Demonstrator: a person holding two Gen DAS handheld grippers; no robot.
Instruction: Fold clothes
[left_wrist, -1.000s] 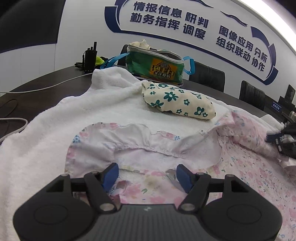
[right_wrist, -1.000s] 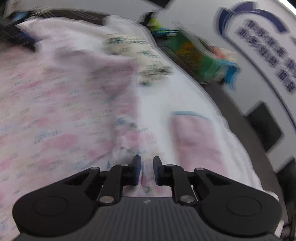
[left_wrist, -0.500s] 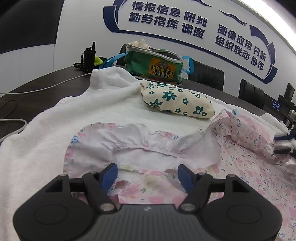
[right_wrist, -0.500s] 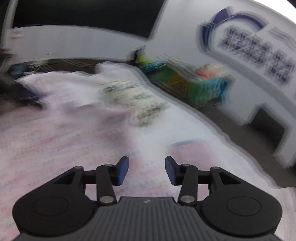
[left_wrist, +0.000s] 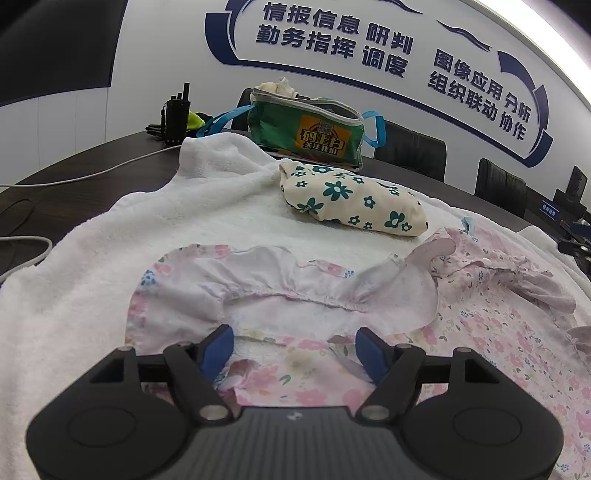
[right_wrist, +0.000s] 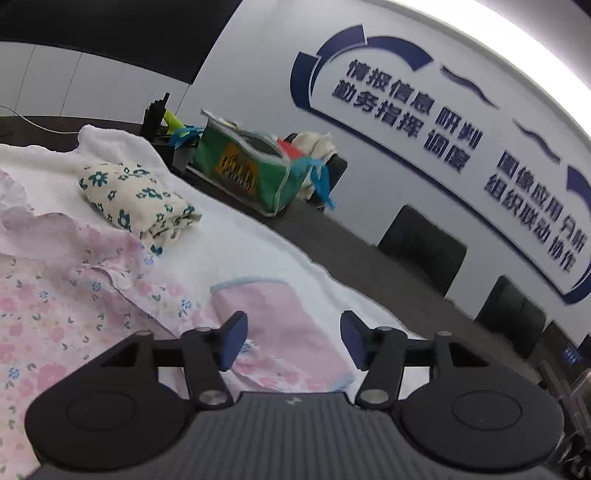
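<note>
White wall, blue Chinese lettering; dark upper panel; dark table; black chairs behind; bright ceiling light strip.

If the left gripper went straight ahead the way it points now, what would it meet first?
Most likely the pink floral garment: the open left gripper hangs low over its gathered white inside. Beyond lies the white towel, though depth is hard to judge.

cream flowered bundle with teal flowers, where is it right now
In the left wrist view the cream flowered bundle lies on the white towel, just before the green bag.
</note>
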